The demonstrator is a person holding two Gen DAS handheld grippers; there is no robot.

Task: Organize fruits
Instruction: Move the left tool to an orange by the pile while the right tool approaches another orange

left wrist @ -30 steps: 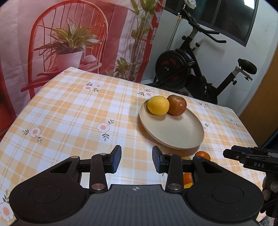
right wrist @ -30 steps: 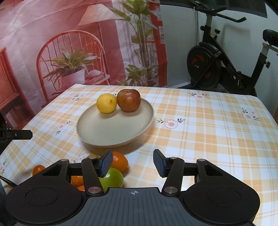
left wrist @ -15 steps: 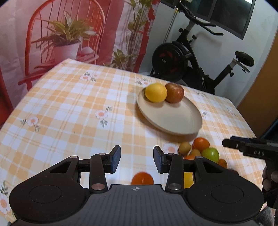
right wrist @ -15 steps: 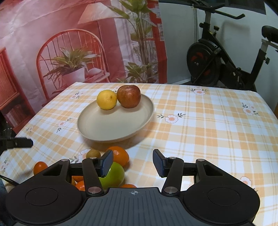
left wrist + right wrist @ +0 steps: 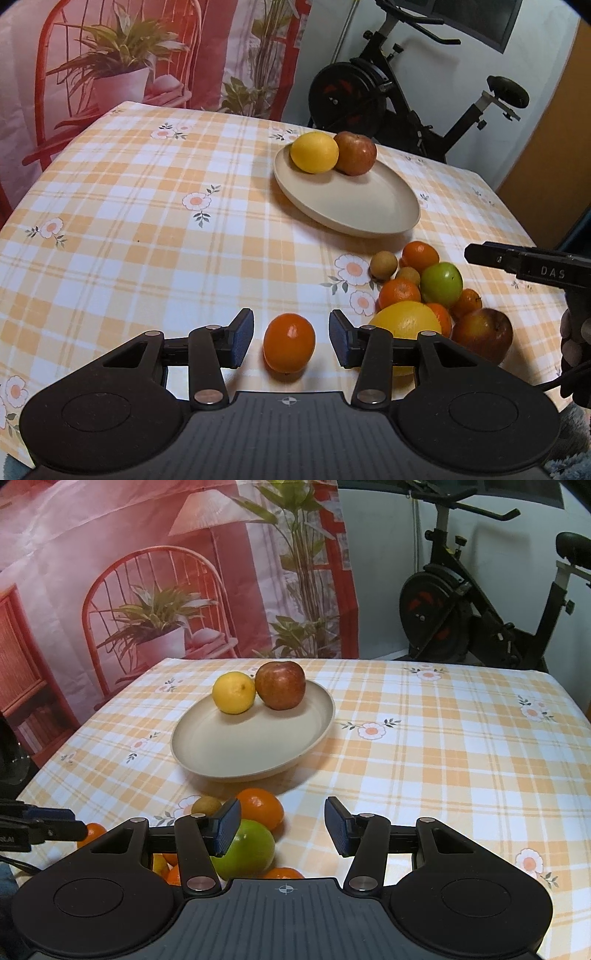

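A beige plate [image 5: 369, 206] holds a yellow lemon [image 5: 314, 152] and a red apple [image 5: 355, 152]; it also shows in the right wrist view [image 5: 236, 749]. My left gripper [image 5: 290, 338] is open, its pads on either side of a lone orange [image 5: 289, 347] on the cloth, not touching it. To its right lies a pile of fruit: a green apple [image 5: 441, 283], a big yellow citrus [image 5: 406, 321], a red apple [image 5: 482, 332], small oranges. My right gripper [image 5: 282, 827] is open and empty, just right of the green apple [image 5: 243, 851] and an orange [image 5: 260, 808].
The table has an orange-checked floral cloth [image 5: 147, 206]. An exercise bike [image 5: 388, 96] stands behind the far edge, beside a printed backdrop [image 5: 147, 572]. The right gripper's finger [image 5: 524, 260] shows at the right of the left wrist view.
Both grippers have pulled back toward me. The lone orange now lies between my left gripper's open pads. More of the fruit pile has come into view. Both stay open.
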